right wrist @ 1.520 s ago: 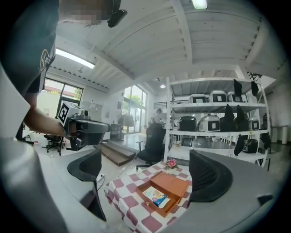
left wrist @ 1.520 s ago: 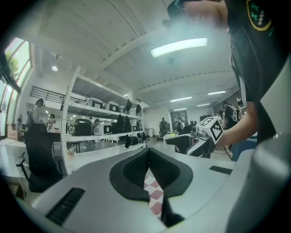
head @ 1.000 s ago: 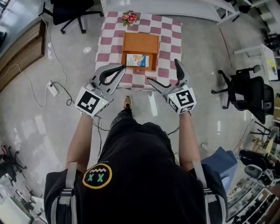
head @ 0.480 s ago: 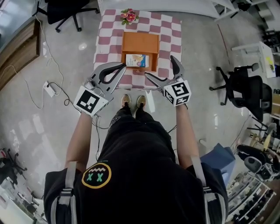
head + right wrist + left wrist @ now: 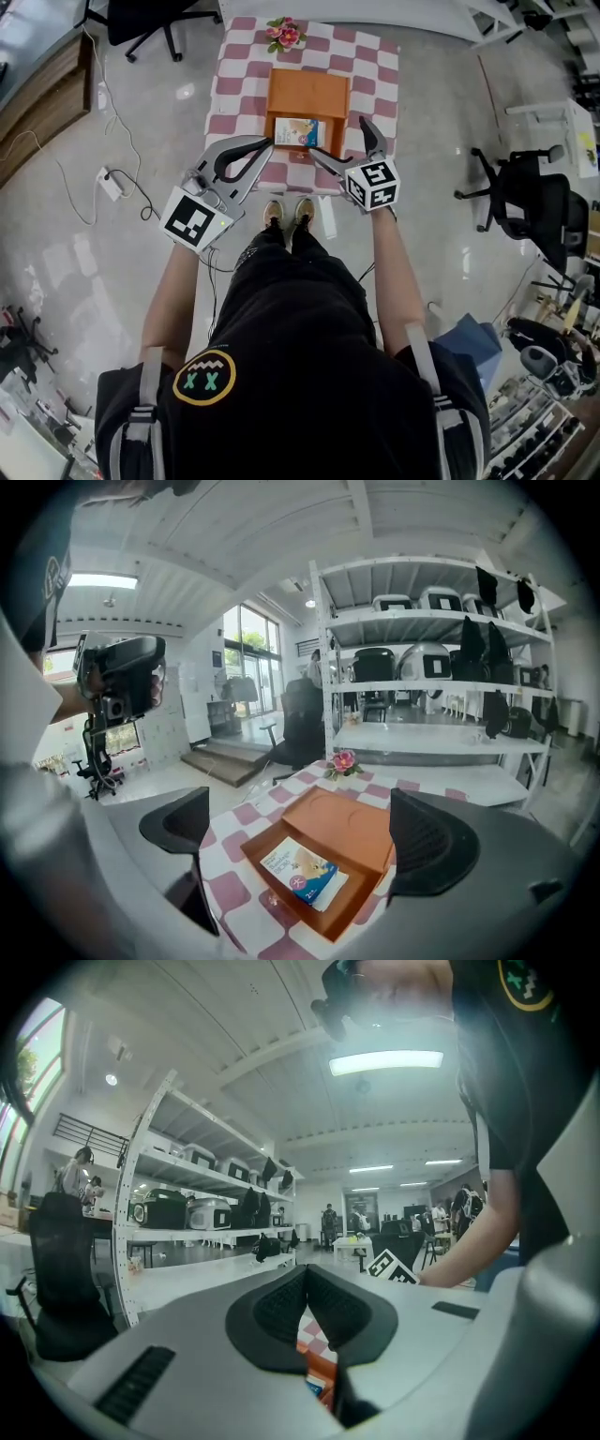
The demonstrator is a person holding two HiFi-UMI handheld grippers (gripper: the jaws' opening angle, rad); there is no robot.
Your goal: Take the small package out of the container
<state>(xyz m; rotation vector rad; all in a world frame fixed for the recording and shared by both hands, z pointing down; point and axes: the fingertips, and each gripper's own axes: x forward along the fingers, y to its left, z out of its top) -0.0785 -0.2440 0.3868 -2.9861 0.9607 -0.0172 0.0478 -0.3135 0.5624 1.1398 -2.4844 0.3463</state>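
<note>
An orange open container [image 5: 308, 93] sits on the pink-and-white checkered table [image 5: 234, 84]. Inside it, at the near end, lies the small package [image 5: 295, 133], white and blue with a picture. My right gripper [image 5: 338, 138] hangs open just off the container's near right corner, apart from it. In the right gripper view the package [image 5: 302, 875] lies flat in the container [image 5: 349, 832], framed between the wide jaws of the right gripper [image 5: 300, 841]. My left gripper [image 5: 265, 145] is shut and empty at the table's near left edge. In its own view the left gripper [image 5: 307, 1299] hides most of the table.
A small bunch of pink flowers [image 5: 284, 36] stands at the table's far edge. Office chairs stand at the right [image 5: 530, 202] and far left [image 5: 150, 19]. A power strip with cables [image 5: 111, 183] lies on the floor to the left. Shelving [image 5: 441, 667] rises behind the table.
The right gripper has moved forward and up to the container's near right corner. The person's feet have come together at the table. The left gripper has barely shifted.
</note>
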